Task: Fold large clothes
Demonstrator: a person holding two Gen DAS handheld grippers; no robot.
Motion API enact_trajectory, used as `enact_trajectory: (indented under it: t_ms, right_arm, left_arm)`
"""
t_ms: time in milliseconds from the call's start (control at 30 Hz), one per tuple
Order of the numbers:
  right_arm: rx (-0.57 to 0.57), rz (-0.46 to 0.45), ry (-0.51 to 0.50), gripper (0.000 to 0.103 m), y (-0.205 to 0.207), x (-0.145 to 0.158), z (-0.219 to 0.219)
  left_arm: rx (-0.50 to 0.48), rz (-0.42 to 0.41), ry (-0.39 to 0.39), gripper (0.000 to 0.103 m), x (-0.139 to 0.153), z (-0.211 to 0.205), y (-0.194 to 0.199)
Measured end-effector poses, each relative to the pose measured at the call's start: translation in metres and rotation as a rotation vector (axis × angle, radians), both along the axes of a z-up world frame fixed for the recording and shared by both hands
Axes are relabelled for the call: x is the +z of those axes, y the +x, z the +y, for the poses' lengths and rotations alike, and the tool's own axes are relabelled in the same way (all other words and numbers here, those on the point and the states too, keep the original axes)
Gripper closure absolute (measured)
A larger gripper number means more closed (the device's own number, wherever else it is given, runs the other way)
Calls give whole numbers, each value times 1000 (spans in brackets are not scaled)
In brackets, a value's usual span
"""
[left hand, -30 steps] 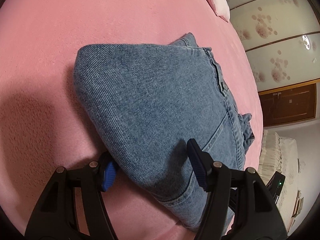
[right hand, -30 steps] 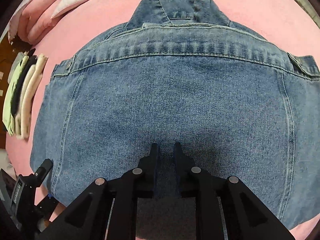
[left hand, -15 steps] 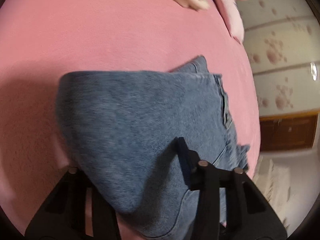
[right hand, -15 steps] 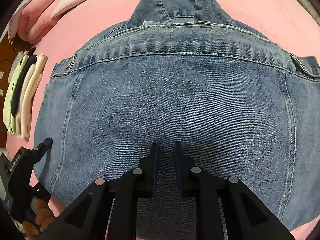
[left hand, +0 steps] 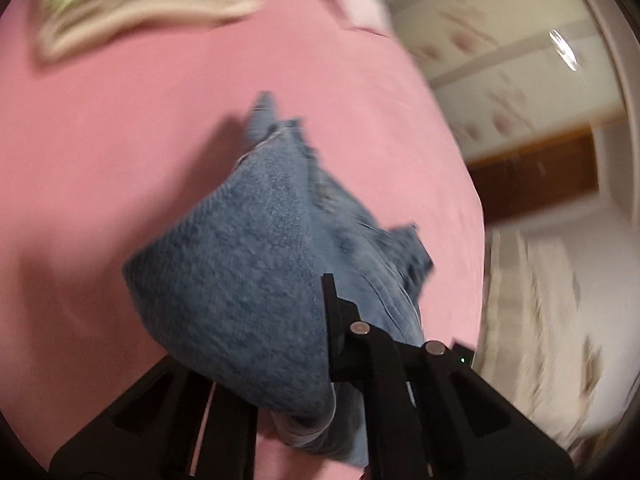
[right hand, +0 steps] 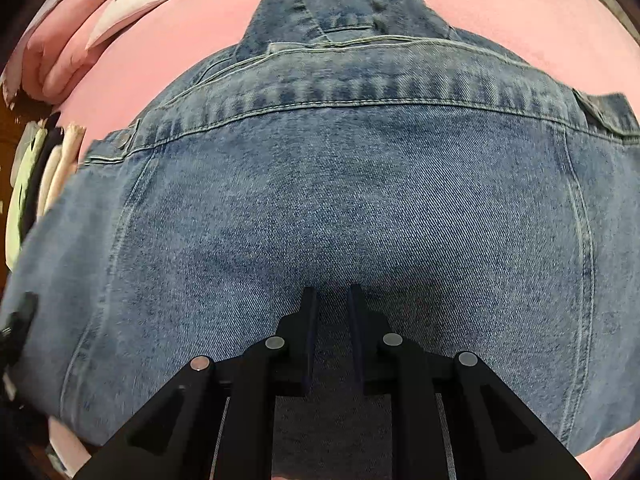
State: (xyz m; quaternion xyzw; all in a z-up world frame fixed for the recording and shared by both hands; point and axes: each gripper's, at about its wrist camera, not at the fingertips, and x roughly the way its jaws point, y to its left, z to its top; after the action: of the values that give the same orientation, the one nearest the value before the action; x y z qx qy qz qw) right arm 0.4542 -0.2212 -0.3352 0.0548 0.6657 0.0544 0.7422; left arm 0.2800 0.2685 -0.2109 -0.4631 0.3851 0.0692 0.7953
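We are looking at a denim jacket [right hand: 340,208] lying spread on a pink bed cover [right hand: 520,8], back panel up, with its collar [right hand: 340,4] pointing to the far side.

In the right wrist view our right gripper [right hand: 331,300] is resting over the near middle of the jacket's back. Its two fingers are standing nearly together with only a narrow slit between them, and we cannot tell whether any denim is pinched in that slit or whether the tips are just pressing on the cloth.

In the left wrist view, which is smeared by motion blur, our left gripper [left hand: 256,344] is sitting at the near edge of the jacket. A bunched, folded corner of denim [left hand: 240,280] is rising up between its fingers. The right finger [left hand: 330,312] is showing clearly against the cloth, while the left finger is hidden under the fabric, so the gripper is looking clenched on that corner.

At the far left a stack of folded clothes [left hand: 132,4], pale green, black and cream, is lying on the cover. A pink pillow [right hand: 68,52] is lying at the far left in the right wrist view. To the right of the bed a wardrobe door [left hand: 500,52] with a faint floral pattern is showing.
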Motion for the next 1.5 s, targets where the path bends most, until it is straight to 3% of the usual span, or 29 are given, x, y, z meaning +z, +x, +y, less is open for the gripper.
enact_trajectory:
  t_ms: [133,467,733,900,1000,1067,1233,1367,1500]
  right_arm:
    - [-21,-5,20,87,0,1,-5]
    - [-64,-55,129,87,-15,4,-32]
    - [-73,-85,287,89,-25,7,-71]
    - [-71,-180,289,95,-39,34,-129]
    - [-122,-216,324,95,-43,55,-184]
    - [-128,-211,358,95,-45,65,-224]
    - [-107,-233,380,95,-51,76,-293]
    - [-117,-199,363,95,-42,68,-340]
    - [-141,-162,412,95,-44,60,-373]
  left_arm:
    - [-143,-72,139,98,29,-26,11]
    - [-330,-209,377,98,75,-88,-2]
    - [-526,-330,656,98,116,-199,-38]
    - [-575,-329,744,98,128,-267,-55]
    - [-566,-322,742,98,129,-307,-62]
    - [-564,-330,699,98,125,-337,-63]
    - [-650,-314,676,98,79,-426,-62]
    - [-722,-210,696,97,37,-480,-63]
    - [-748,-175,791,95,21,-507,-71]
